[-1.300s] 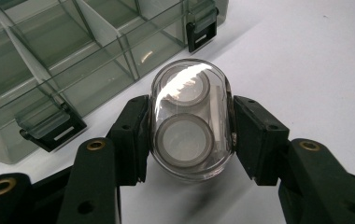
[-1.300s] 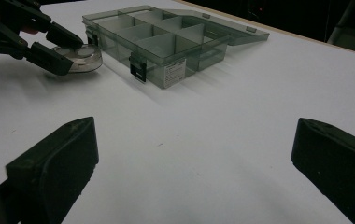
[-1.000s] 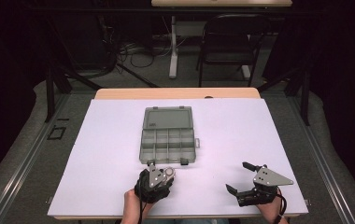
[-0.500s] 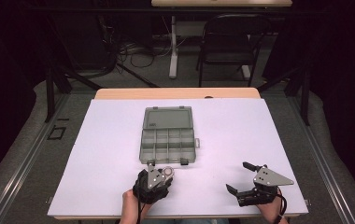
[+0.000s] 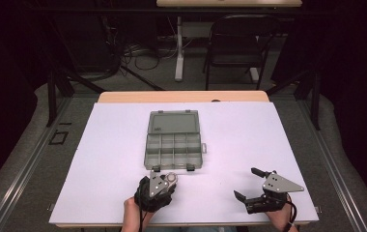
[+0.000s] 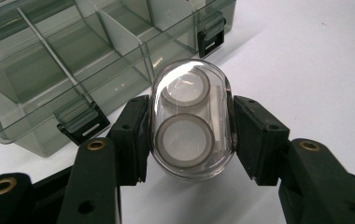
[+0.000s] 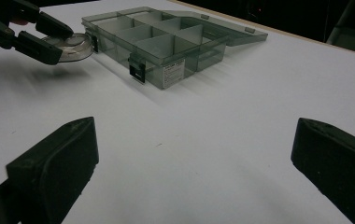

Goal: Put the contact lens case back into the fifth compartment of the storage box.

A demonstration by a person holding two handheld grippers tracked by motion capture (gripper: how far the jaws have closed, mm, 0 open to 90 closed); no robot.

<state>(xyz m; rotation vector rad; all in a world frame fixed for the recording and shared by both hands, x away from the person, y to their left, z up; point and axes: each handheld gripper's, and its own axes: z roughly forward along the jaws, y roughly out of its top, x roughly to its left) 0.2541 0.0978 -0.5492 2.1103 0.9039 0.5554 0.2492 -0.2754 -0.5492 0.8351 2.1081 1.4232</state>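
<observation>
Left tool (image 6: 190, 135) is gripping a clear oval capsule (image 6: 192, 119) w/ two round grey-rimmed discs inside, jaws pressing its two sides. It is hovering at the near edge of the worktop (image 5: 268, 140), just in front of the organiser box (image 5: 174, 140), approx. at the box's latches. The box is sitting mid-worktop, lid lying open flat behind it, compartments looking bare. Right tool (image 5: 254, 186) is resting near the worktop's right front corner, jaws spread wide, holding nothing.
</observation>
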